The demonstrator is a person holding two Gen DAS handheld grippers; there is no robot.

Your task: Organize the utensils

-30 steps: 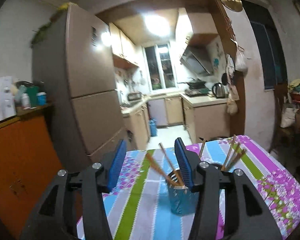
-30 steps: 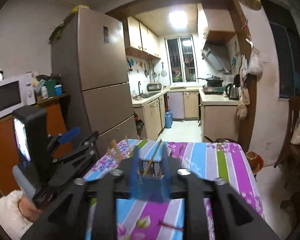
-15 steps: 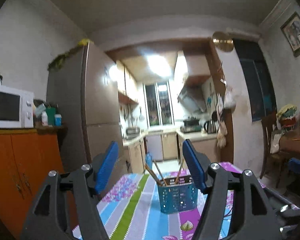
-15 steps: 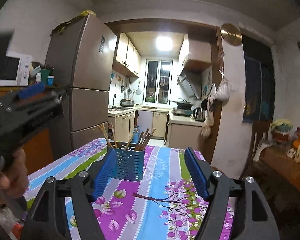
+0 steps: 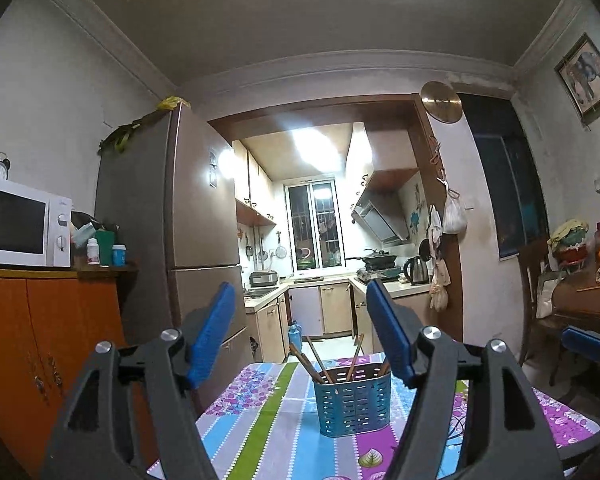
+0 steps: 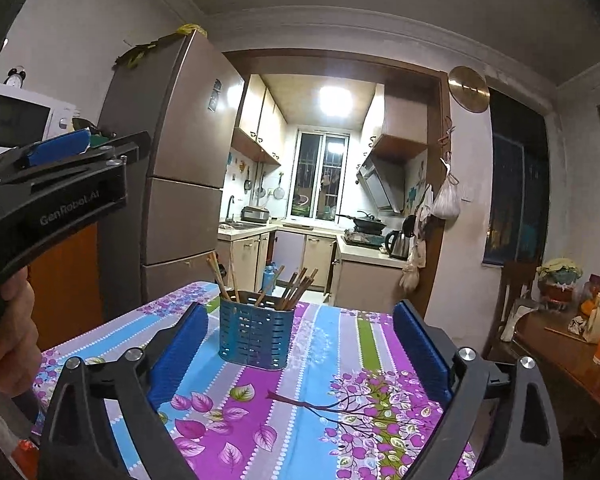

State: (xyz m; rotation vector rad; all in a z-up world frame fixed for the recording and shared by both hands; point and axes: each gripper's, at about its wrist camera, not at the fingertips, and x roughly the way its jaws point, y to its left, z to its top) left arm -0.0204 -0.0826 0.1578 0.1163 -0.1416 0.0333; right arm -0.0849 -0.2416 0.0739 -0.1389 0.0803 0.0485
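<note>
A blue perforated utensil holder stands upright on the striped floral tablecloth, with several wooden chopsticks standing in it. It also shows in the right wrist view with its chopsticks. My left gripper is open and empty, raised above and behind the holder. My right gripper is open and empty, low over the table, behind the holder. The left gripper's body shows at the left of the right wrist view, held in a hand.
An orange cabinet with a microwave stands left, beside a tall fridge. A kitchen doorway lies beyond the table. A wooden side table with cups and a chair stand at the right.
Both grippers have drawn back and up from the holder; the right gripper, shut at the holder a second ago, is open. Both views have tilted upward.
</note>
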